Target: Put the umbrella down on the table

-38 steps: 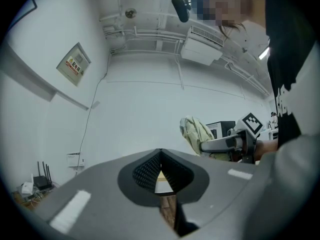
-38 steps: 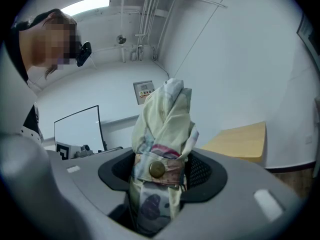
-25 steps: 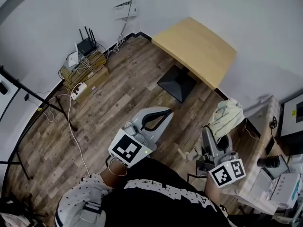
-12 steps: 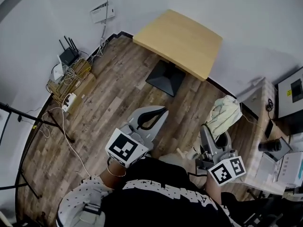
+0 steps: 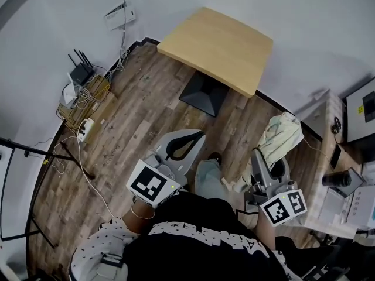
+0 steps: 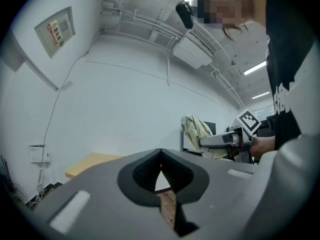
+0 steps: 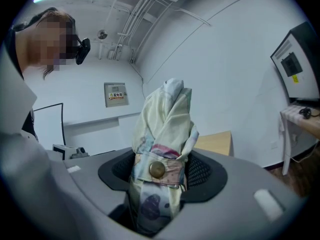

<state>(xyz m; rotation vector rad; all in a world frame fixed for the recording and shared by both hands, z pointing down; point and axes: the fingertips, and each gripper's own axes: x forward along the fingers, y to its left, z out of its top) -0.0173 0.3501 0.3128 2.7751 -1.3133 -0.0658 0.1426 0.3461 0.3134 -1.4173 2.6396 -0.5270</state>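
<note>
One umbrella (image 7: 167,119), lower end cut off, is clamped in the right gripper (image 7: 167,166); the left gripper (image 6: 160,153) is clenched on nothing. One worktop (image 5: 217,43) stands well apart.

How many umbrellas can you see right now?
1: the folded pale umbrella, gripped in the right claw. None elsewhere, though the cluttered desk could hide another.

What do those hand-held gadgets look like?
The left gripper and right gripper are pale grey plastic, with black ribbed pads inside the fingers. Each carries a white cube with black square markers. The person wears a black top with white lettering.
</note>
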